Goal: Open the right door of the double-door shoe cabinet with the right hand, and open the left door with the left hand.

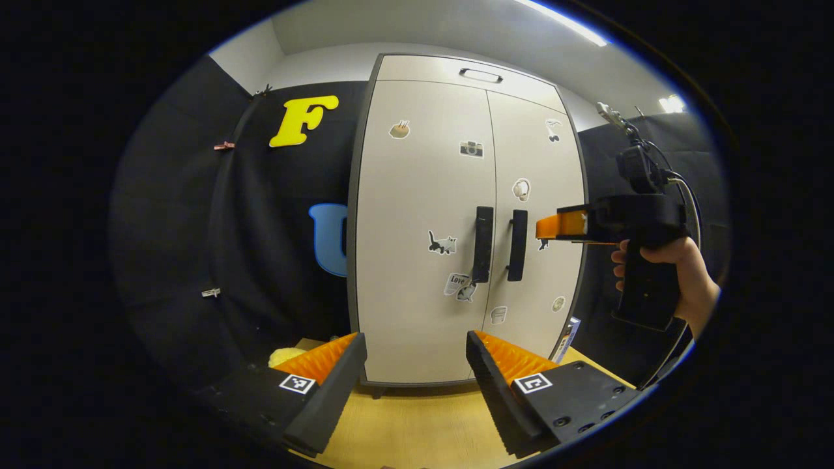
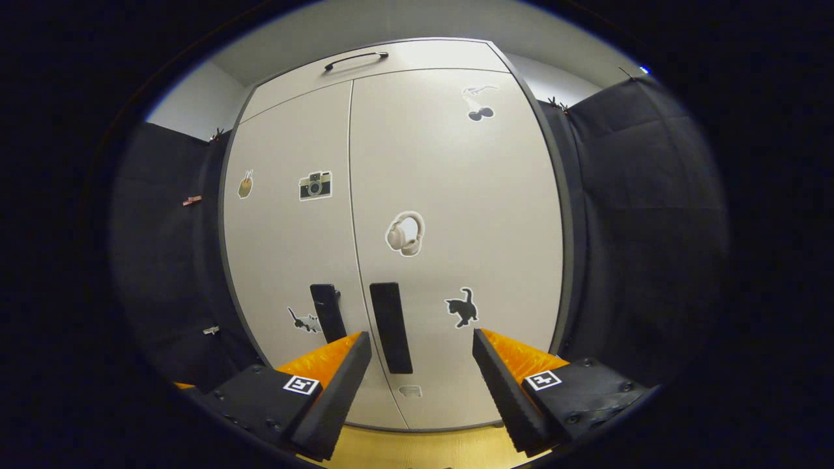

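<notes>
In the left gripper view, the left tool (image 1: pixel 416 371) has its two fingers wide apart. Nothing is between them and they touch nothing. It hangs over the wooden tabletop (image 1: pixel 417 423), a little way back from the shoe cabinet (image 1: pixel 449 85).

In the right gripper view, the right tool (image 2: pixel 422 374) is also spread wide and holds nothing. It is close to the cabinet front, and the right door's handle (image 2: pixel 391 326) shows in the gap between its fingers, but the fingers do not touch it. In the left gripper view the same right tool (image 1: pixel 554 227) is seen from the side, held by a hand (image 1: pixel 677 270), with its tip in front of the right door (image 1: pixel 537 215) near the handle (image 1: pixel 517 245). From that side you cannot tell how far open it is.

The cabinet stands upright on the tabletop, against the black cloth wall (image 1: pixel 260 247). Both doors are closed. The left door (image 1: pixel 420 228) and right door meet in the middle, and the two dark handles sit side by side, the left handle (image 1: pixel 483 244) just beside the right one. Small stickers dot both doors, like a camera (image 2: pixel 315 185), headphones (image 2: pixel 405 233) and a black cat (image 2: pixel 461 306). A top panel above the doors has its own handle (image 1: pixel 481 75).

What is inside the cabinet is hidden. A yellow thing (image 1: pixel 285 355) behind the left tool's finger is partly covered and hard to make out, and so is a small box (image 1: pixel 568 339) by the cabinet's lower right corner
</notes>
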`<state>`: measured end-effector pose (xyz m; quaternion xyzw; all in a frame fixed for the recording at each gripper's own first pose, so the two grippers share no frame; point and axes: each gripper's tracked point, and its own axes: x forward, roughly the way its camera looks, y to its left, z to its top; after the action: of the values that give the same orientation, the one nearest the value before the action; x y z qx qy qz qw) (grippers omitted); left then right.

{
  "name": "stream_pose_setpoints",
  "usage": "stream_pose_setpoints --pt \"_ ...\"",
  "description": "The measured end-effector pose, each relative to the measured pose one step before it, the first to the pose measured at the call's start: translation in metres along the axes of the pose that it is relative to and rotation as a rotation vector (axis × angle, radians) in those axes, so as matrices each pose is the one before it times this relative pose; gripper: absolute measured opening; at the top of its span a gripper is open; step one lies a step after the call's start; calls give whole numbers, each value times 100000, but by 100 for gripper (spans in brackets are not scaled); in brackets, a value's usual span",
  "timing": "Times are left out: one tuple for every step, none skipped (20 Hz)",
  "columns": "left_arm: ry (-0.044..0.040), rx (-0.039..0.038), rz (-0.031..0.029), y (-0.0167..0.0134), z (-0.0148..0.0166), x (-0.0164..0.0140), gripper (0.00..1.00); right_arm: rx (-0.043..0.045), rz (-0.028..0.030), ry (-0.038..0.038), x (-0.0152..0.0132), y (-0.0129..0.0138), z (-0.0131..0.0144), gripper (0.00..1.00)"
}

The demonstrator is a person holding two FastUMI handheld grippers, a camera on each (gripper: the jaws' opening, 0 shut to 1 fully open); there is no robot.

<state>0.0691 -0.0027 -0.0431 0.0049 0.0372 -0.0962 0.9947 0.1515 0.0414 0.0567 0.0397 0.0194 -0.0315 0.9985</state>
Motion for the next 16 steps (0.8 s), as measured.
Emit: stream_pose_setpoints --pt "801 -37 1279 278 -225 -74 95 -1661 111 -177 915 347 33 98" --pt "763 -259 1416 387 -299 -18 95 -1490 -314 247 887 233 -132 98" --pt "592 -349 1576 451 -130 -106 95 -1383 -517 0 920 137 -108 98" --pt "445 -363 1843 584 -196 -203 95 -1107 -545 179 857 83 -181 98" --pt "373 -343 2140 653 -152 -161 95 -390 -65 679 741 189 -319 98" --pt "524 -292 1589 416 -202 -157 95 394 326 627 718 249 -280 98" --pt "772 -507 1659 542 -321 -185 95 406 639 739 638 238 -280 98" --pt "685 -659 1494 499 -295 -58 95 384 -210 724 673 126 -317 99" --pt "816 -692 1142 336 -206 -71 95 404 241 1271 373 168 -415 98" --pt "644 -542 1281 472 -317 -97 95 495 719 1264 352 270 -349 95" --pt "287 -344 1448 445 -101 -131 95 185 -182 1003 345 64 -348 91" --pt "-93 -234 1271 379 -41 -186 95 -178 -256 384 207 -48 -198 80" --pt "-204 -155 1228 358 66 -101 95 -44 -382 107 154 -39 -50 76" --pt "-57 -72 928 222 -81 -97 95 518 861 -21 173 174 -38 68" --pt "-11 -7 832 217 4 -93 95 1681 1937 813 171 476 -150 62" --pt "-243 109 951 382 -52 -129 95 1600 554 453 -37 301 -77 50"
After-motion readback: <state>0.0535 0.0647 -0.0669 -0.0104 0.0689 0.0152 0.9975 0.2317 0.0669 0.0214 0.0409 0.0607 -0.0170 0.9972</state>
